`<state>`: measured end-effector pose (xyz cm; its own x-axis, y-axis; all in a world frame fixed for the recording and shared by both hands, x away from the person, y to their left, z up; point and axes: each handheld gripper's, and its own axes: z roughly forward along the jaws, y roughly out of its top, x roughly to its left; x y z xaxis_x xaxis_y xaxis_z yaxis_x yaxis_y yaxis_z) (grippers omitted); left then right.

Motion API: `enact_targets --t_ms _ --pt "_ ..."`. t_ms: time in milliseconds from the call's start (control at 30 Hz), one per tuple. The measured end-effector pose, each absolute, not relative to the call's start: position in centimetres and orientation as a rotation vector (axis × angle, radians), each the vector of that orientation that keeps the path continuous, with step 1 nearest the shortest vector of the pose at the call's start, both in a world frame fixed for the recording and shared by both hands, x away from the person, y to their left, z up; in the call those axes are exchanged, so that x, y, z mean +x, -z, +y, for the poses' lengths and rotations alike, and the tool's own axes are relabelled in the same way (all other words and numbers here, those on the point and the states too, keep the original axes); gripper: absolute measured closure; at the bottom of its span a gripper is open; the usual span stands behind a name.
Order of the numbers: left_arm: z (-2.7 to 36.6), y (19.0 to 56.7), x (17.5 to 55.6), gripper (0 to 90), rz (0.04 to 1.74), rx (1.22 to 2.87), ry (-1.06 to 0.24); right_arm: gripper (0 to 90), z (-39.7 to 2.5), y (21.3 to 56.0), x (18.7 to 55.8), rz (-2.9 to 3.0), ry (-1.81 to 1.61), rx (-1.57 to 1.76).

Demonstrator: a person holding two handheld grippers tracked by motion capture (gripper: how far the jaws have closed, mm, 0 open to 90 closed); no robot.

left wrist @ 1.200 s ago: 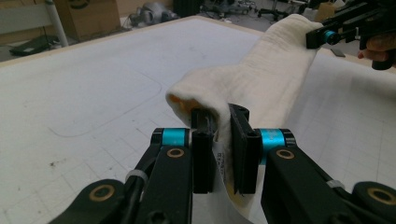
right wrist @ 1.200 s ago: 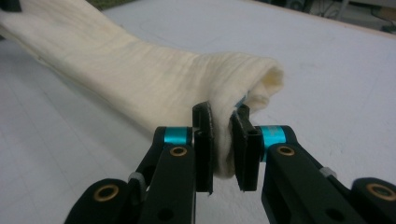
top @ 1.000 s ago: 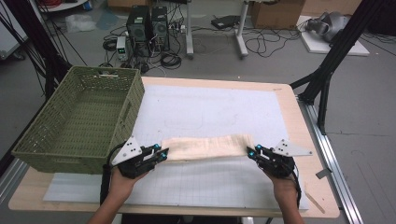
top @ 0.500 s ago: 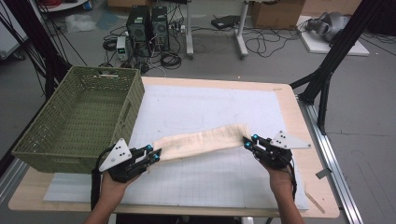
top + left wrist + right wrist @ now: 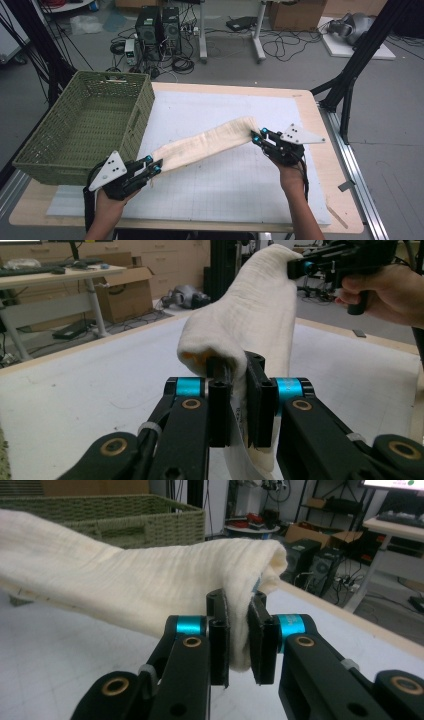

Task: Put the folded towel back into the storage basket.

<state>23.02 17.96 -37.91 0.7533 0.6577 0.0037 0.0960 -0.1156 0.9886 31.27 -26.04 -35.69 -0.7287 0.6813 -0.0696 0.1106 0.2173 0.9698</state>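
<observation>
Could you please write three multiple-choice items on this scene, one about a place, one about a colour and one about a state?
1. Where does the basket stand?
A. the table's left side
B. the table's right side
C. the floor

2. What colour is the basket?
A. blue
B. green
C. red

3. How is the cream cloth held?
A. lying flat, untouched
B. by one end
C. by both ends

Answers: 1 A, it stands at the left edge; 2 B, its weave is green; 3 C, the left tongs and the right tongs each clamp an end.
</observation>
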Motion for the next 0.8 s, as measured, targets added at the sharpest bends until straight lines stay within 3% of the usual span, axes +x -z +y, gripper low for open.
enact_targets --t_ms 800 --pt "21.4 34.7 22.1 82.2 0.633 1.541 -0.653 81.2 -17.4 28.2 38.7 2.016 -1.506 0.626"
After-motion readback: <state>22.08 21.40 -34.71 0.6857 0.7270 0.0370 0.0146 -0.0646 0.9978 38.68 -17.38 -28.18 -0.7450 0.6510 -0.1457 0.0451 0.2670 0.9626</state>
